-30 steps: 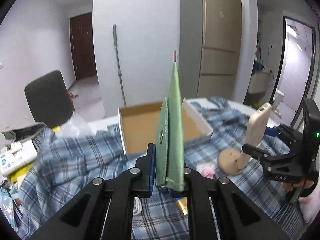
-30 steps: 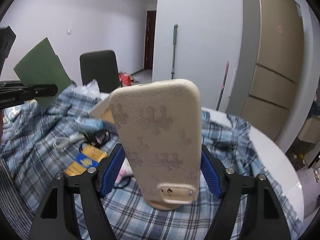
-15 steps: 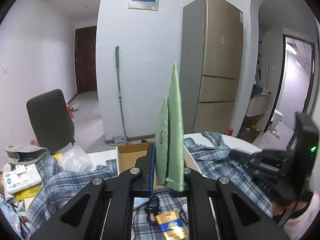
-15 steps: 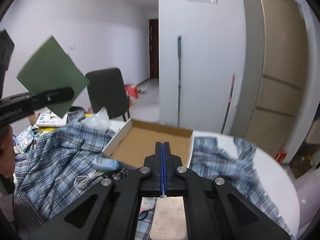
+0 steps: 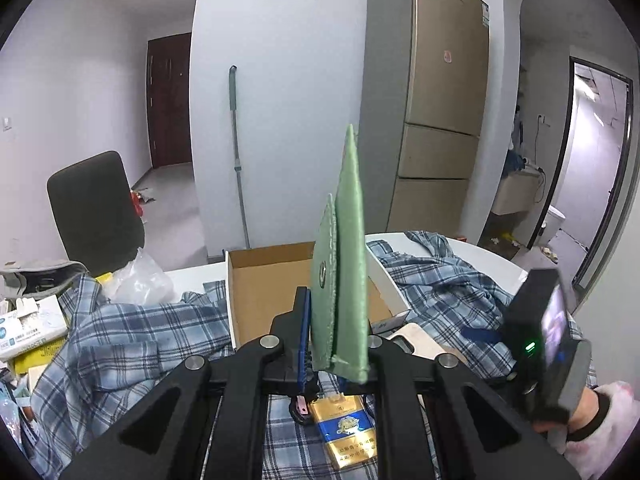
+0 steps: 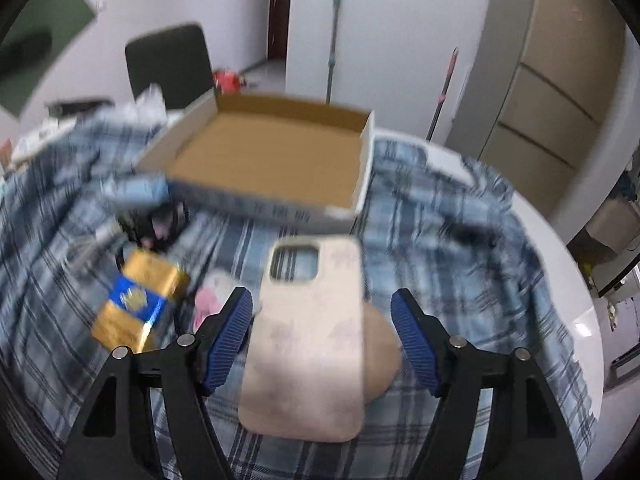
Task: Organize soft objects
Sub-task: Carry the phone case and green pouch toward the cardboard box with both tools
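My left gripper point(image 5: 338, 344) is shut on a folded green cloth point(image 5: 344, 264) that stands upright, held above the table in front of the open cardboard box point(image 5: 264, 292). My right gripper point(image 6: 322, 330) is open and hovers over a beige phone case point(image 6: 312, 340) that lies on a tan round soft object point(image 6: 382, 360) on the plaid cloth. The box point(image 6: 272, 156) lies just beyond the case. The green cloth point(image 6: 40, 32) shows at the upper left of the right wrist view.
A blue-checked shirt point(image 5: 120, 340) covers the white round table point(image 6: 576, 304). A gold and blue packet point(image 6: 138, 300), a pink item point(image 6: 208, 304) and cables lie left of the case. A dark chair point(image 5: 94, 208) and a fridge point(image 5: 436, 108) stand behind.
My right gripper let go of the phone case, which now lies flat, then opened wide above it. My left gripper rose with the green cloth still held.
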Demonstrator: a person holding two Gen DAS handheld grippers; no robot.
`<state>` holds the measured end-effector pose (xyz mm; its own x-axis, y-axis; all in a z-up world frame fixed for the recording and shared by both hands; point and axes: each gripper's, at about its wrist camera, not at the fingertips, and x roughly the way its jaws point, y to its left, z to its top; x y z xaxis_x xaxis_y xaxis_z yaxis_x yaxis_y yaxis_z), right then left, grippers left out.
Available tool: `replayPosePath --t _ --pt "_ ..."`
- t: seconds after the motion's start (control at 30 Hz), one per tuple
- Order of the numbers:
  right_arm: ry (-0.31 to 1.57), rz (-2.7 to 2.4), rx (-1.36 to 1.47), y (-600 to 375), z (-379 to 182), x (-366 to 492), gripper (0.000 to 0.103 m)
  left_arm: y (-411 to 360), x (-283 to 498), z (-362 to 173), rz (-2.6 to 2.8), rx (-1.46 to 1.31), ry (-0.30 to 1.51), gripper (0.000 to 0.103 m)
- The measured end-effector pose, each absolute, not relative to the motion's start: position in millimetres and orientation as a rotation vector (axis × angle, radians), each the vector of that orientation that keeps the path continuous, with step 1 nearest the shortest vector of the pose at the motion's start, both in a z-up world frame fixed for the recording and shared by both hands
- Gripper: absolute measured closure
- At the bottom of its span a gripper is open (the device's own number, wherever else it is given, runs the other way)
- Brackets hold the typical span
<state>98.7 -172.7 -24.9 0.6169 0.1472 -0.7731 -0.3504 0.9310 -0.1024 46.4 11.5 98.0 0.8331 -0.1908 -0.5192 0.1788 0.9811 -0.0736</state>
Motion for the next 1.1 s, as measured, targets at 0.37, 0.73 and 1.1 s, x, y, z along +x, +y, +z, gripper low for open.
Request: replayPosePath --t 0.37,0.73,1.1 --pt "0.940 0.250 -0.420 -151.7 -59.5 96.8 0.030 16.4 51.6 83.7 -0.190 -0.034 0.573 0.092" --pt "0.883 0.236 -0.429 -153.6 -60.4 91.2 0.031 16.1 49.0 85.0 -0.177 -0.031 0.570 0.092" --pt "0.712 0.274 -0.325 -167.7 9.2 71.5 0.031 11.4 33.7 122.9 -0.190 0.006 0.514 0.092"
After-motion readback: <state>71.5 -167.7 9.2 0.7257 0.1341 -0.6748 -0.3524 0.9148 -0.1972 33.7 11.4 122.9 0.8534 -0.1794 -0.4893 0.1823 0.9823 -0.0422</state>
